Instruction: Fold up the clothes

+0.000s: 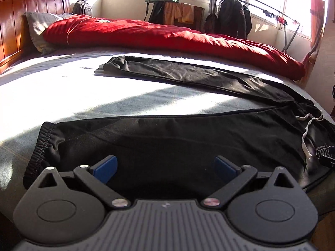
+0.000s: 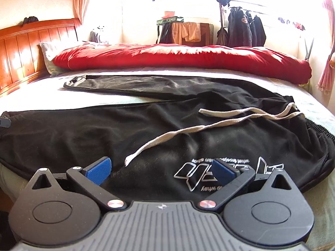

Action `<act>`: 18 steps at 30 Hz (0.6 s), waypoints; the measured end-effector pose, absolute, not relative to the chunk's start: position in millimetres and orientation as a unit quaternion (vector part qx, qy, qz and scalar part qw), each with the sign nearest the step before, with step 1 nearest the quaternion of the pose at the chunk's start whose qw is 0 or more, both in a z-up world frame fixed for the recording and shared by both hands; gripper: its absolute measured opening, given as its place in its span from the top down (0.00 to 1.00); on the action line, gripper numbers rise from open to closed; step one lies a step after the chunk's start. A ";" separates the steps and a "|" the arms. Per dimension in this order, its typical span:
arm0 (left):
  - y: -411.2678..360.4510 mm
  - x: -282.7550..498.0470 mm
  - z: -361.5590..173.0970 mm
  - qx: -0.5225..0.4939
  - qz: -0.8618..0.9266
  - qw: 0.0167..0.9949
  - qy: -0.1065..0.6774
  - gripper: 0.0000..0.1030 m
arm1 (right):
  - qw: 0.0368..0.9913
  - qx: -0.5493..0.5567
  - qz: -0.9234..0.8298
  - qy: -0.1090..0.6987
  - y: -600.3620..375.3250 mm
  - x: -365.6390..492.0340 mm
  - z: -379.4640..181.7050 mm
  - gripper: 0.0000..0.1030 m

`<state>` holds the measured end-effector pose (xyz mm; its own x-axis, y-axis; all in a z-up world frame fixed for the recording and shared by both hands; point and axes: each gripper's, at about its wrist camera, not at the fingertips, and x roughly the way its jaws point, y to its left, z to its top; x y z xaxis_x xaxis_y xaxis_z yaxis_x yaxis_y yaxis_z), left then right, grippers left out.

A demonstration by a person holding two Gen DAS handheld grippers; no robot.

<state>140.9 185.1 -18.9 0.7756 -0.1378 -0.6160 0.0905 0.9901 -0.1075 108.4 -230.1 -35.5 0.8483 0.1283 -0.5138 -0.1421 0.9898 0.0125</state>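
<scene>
The bed (image 1: 62,87) fills both views, its pale sheet streaked with sun, and a red quilt (image 1: 167,35) lies bunched along the far side below a wooden headboard (image 1: 31,10). Across the near half of the bed lie black track pants (image 2: 104,131), spread flat with the legs splayed apart: one leg runs along the near edge, the other angles away toward the quilt, and they meet at the waistband on the right. The near leg ends in an elastic cuff (image 1: 41,144), a white drawstring (image 2: 167,136) trails loose over the hip area, and a printed logo (image 2: 194,171) sits just past the right gripper. The left gripper (image 1: 165,167) hovers over the near leg close to the cuff with its fingers spread wide and nothing between them; the right gripper (image 2: 161,169) hovers over the hip by the logo, fingers likewise apart and empty. The step in hand looks like a first grasp to bring one leg over the other. To do it well, each pair of fingers should pinch the near edge through both fabric layers, lift together, and keep the drawstring tucked inside the fold. No containers are visible here.
</scene>
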 end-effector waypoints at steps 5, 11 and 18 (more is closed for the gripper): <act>157.9 176.0 -44.0 -0.012 -0.097 0.925 0.367 0.04 | 0.951 -0.002 0.045 0.306 -249.8 137.2 -44.8 0.00; 154.7 173.1 -49.5 -0.007 -0.058 0.910 0.410 0.04 | 0.930 -0.002 0.068 0.361 -276.9 138.0 -42.9 0.00; 131.0 214.8 -6.7 -0.038 -0.070 0.914 0.397 0.04 | 0.939 0.048 -0.010 0.341 -339.6 168.2 2.4 0.00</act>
